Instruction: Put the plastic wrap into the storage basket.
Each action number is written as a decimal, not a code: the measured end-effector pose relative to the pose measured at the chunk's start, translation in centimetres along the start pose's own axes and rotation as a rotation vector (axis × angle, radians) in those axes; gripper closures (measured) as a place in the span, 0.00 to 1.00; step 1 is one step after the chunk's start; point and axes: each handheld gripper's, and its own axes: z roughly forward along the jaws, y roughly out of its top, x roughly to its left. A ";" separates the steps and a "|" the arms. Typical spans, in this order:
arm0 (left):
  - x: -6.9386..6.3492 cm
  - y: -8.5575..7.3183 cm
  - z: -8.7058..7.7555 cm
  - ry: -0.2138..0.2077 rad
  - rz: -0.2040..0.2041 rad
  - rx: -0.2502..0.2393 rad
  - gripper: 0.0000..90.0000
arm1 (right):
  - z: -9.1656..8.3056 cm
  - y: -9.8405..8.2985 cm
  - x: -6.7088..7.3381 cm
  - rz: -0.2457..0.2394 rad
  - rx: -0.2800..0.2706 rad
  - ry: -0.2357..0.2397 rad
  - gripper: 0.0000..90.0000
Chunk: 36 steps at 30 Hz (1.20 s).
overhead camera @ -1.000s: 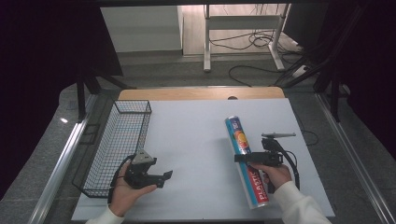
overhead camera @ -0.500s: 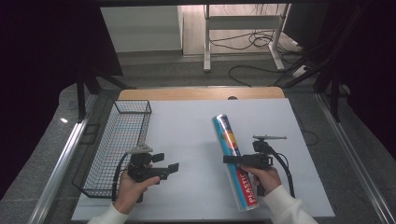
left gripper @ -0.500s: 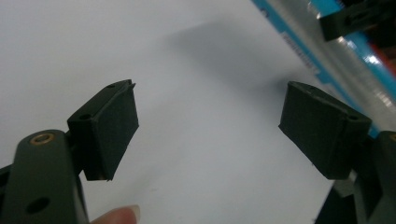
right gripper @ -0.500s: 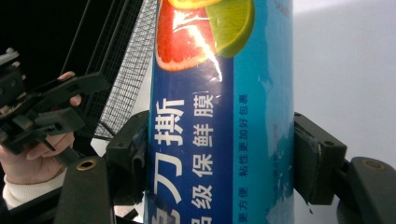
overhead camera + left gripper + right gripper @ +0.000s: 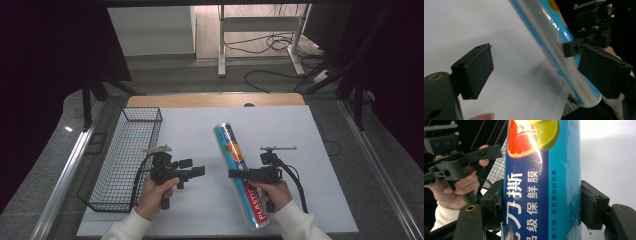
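Now R tongs [image 5: 235, 174] clamped—wrap roll [image 5: 241, 172].

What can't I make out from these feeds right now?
- Plastic wrap roll: high view, its middle is hidden by the right gripper.
- Roll's far end: right gripper view, cut off by the top edge.
- Small print on the roll: left gripper view, blurred.
- Wire basket contents: too small to tell.

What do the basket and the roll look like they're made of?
Basket: thin black wire in an open grid, probably coated metal, since the table shows through the mesh. Roll: glossy printed plastic wrapper over a stiff tube; the shine streaks and clear film show in the left gripper view. Its core material can't be told. The right tool is clamped on it.
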 end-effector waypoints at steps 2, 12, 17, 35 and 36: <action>0.5 0.3 0.9 -0.046 -0.042 -0.007 0.10 | 0.4 -0.1 0.6 -0.011 0.001 0.025 0.36; 1.0 0.8 2.7 -0.096 -0.069 -0.023 0.11 | 2.1 -0.5 1.6 -0.039 -0.006 0.067 0.36; 0.9 0.9 3.1 -0.121 -0.085 -0.023 0.12 | 3.1 -0.6 2.2 -0.051 0.001 0.074 0.36; 1.3 0.5 3.5 -0.135 -0.120 -0.002 0.30 | 5.2 -1.2 3.5 -0.107 0.024 0.096 0.35; 1.3 0.5 3.4 -0.135 -0.120 0.000 0.30 | 5.2 -1.2 3.5 -0.107 0.024 0.096 0.35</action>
